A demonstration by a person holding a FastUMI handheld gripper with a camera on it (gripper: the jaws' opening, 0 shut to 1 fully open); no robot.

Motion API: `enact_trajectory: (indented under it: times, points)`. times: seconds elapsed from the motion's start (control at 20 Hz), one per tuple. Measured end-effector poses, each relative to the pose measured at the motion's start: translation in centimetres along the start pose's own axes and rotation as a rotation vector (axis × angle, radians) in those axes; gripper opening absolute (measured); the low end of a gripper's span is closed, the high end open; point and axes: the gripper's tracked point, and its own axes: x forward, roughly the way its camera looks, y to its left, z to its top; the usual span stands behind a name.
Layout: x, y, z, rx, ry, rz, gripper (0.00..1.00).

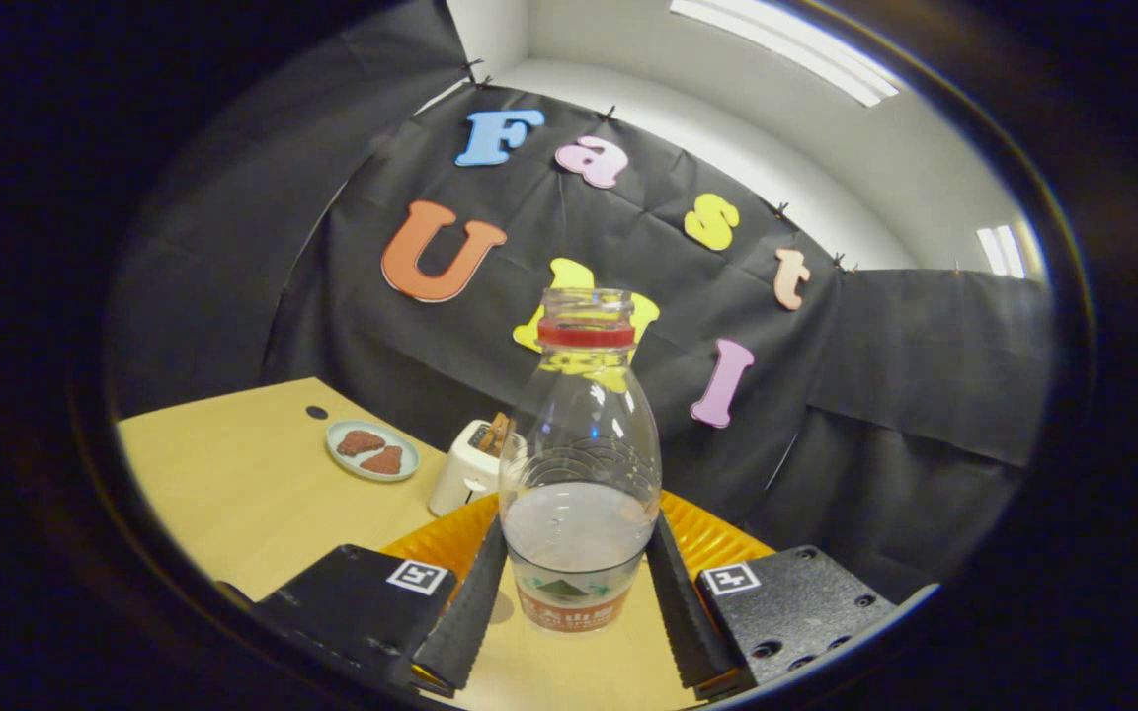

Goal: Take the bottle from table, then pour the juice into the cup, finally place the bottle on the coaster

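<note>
Gripper (577, 602): both fingers pressed on the lower sides of a clear plastic bottle (579, 464), uncapped, red neck ring, partly filled with pale liquid, upright between them above the light wooden table (233, 474). Behind the bottle: ribbed orange plate (717, 538). Beyond, left: white toaster (467, 466); further left, small pale-blue dish (371, 450) holding two brown pieces.

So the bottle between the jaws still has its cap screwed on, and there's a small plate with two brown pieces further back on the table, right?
Not quite. The bottle has no cap: its mouth is open, with only a red ring around the neck, as the gripper view shows. It does stand between the jaws of the gripper, which press on its sides. The small plate with two brown pieces is further back on the table.
</note>
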Motion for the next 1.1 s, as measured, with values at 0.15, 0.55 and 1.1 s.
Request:
enact_trajectory:
  times: [0.15, 0.55, 1.1]
  points:
    - [0.8, -0.2, 0.7, 0.080, -0.016, -0.004, 0.79]
    - [3.8, -0.5, 0.6, 0.204, -0.009, 0.038, 0.79]
    - [8.8, 1.1, -4.7, 0.270, 0.039, 0.084, 0.79]
